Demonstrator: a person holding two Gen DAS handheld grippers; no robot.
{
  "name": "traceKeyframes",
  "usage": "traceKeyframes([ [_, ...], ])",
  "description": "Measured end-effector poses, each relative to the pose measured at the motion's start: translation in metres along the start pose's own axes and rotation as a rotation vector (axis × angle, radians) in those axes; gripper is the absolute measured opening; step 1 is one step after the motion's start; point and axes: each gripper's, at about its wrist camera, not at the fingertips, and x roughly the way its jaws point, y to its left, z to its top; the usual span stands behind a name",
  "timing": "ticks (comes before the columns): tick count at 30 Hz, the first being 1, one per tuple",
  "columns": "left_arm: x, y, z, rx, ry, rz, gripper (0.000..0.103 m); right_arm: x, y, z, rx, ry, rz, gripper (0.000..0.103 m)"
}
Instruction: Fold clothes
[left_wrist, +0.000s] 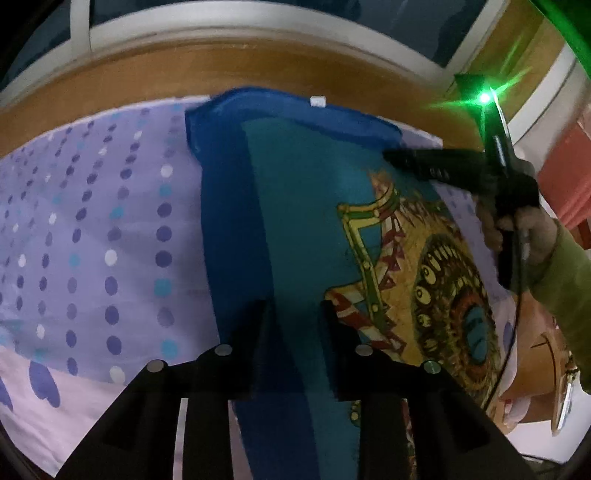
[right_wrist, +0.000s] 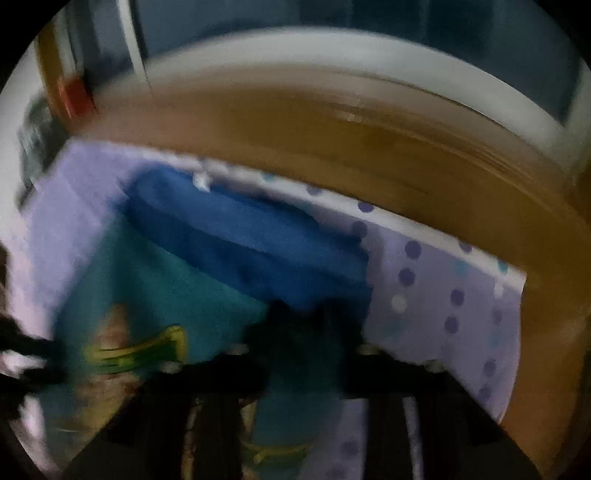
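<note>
Now your left gripper (left_wrist: 293, 314) hangs with jaws apart over the shirt (left_wrist: 303, 206), which lies flat on the dotted sheet (left_wrist: 92, 229). Your right gripper (right_wrist: 303, 317) also looks parted, above the shirt's folded far edge, though blurred.

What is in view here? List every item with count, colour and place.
T-shirt: one, teal with a yellow and red print and a darker blue folded part, lying flat on the bed.
Bedsheet: one, lilac with purple, blue and white dots, under the T-shirt.
Bed frame: one, brown wood, along the far edge of the bedsheet.
Left gripper: one, black, fingers apart over the T-shirt.
Right gripper: one, black with a green light, at the T-shirt's far right edge; the right wrist view is too blurred to tell its state.
Hand: one, green sleeve, holding the right gripper.
</note>
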Motion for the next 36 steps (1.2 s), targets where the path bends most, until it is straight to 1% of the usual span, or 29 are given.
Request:
traceKeyframes([
  [2,0.003,0.003,0.002,-0.002,0.009,-0.01,0.027,0.009,-0.011,0.008,0.032,-0.015,-0.064,0.016],
  [4,0.005,0.007,0.005,-0.005,0.018,-0.02,0.027,0.018,-0.021,0.015,0.064,-0.031,-0.129,0.011],
  [5,0.006,0.008,0.006,-0.006,0.023,-0.025,0.027,0.022,-0.026,0.019,0.079,-0.039,-0.161,0.011],
  [6,0.005,0.009,0.007,-0.002,0.025,-0.027,0.027,0.016,-0.033,0.02,0.109,-0.051,-0.14,0.011],
  [8,0.0,0.013,0.012,-0.002,0.007,-0.032,0.027,-0.006,-0.042,0.017,0.159,-0.086,-0.056,0.011],
  [9,-0.003,0.016,0.014,-0.006,-0.005,-0.038,0.028,-0.021,-0.041,0.013,0.165,-0.11,0.01,0.012],
  [11,-0.006,0.024,0.02,-0.023,-0.025,-0.062,0.03,-0.049,-0.032,0.0,0.16,-0.134,0.19,0.012],
  [14,0.001,0.035,0.035,-0.051,-0.03,-0.093,0.03,-0.058,-0.006,-0.015,0.112,-0.088,0.386,0.012],
  [16,0.008,0.041,0.052,-0.047,-0.035,-0.102,0.03,-0.043,0.015,-0.016,0.059,-0.019,0.44,0.012],
  [19,0.017,0.042,0.083,0.016,-0.06,-0.113,0.031,-0.007,0.029,-0.011,0.023,0.053,0.4,0.012],
  [20,0.026,0.045,0.097,0.026,-0.064,-0.096,0.031,0.005,0.033,-0.01,0.013,0.075,0.384,0.011],
  [21,0.036,0.048,0.107,0.024,-0.062,-0.069,0.031,0.018,0.03,-0.005,0.028,0.085,0.363,0.005],
  [22,0.048,0.055,0.12,0.016,-0.061,-0.011,0.031,0.027,0.024,0.001,0.066,0.062,0.369,0.004],
  [23,0.055,0.059,0.125,0.008,-0.053,0.003,0.032,0.03,0.017,0.007,0.107,0.042,0.348,0.004],
  [24,0.055,0.063,0.129,-0.01,-0.054,-0.014,0.032,0.032,0.011,0.011,0.148,0.026,0.316,0.004],
  [25,0.056,0.067,0.133,-0.028,-0.055,-0.032,0.032,0.031,0.004,0.014,0.188,0.014,0.305,0.004],
  [26,0.05,0.069,0.132,-0.034,-0.057,-0.048,0.032,0.028,-0.003,0.017,0.228,0.003,0.299,0.007],
  [27,0.043,0.07,0.127,-0.018,-0.052,-0.067,0.032,0.022,-0.009,0.017,0.243,-0.003,0.309,0.01],
  [28,0.036,0.071,0.121,-0.003,-0.048,-0.086,0.032,0.013,-0.012,0.014,0.222,0.003,0.326,0.014],
  [29,0.028,0.072,0.111,0.012,-0.03,-0.106,0.035,0.003,-0.014,0.01,0.193,0.012,0.345,0.019],
  [30,0.021,0.073,0.101,0.026,-0.012,-0.127,0.042,-0.008,-0.016,0.003,0.169,0.025,0.359,0.034],
  [31,0.016,0.075,0.088,0.031,0.015,-0.147,0.047,-0.018,-0.021,-0.008,0.165,0.041,0.367,0.052],
  [32,0.011,0.077,0.074,0.036,0.041,-0.166,0.053,-0.029,-0.025,-0.019,0.167,0.058,0.375,0.06],
  [33,0.008,0.078,0.063,0.032,0.063,-0.183,0.054,-0.039,-0.03,-0.03,0.184,0.077,0.384,0.067],
  [36,0.011,0.077,0.028,-0.016,0.155,-0.268,0.054,-0.057,-0.041,-0.064,0.284,0.152,0.436,0.067],
])
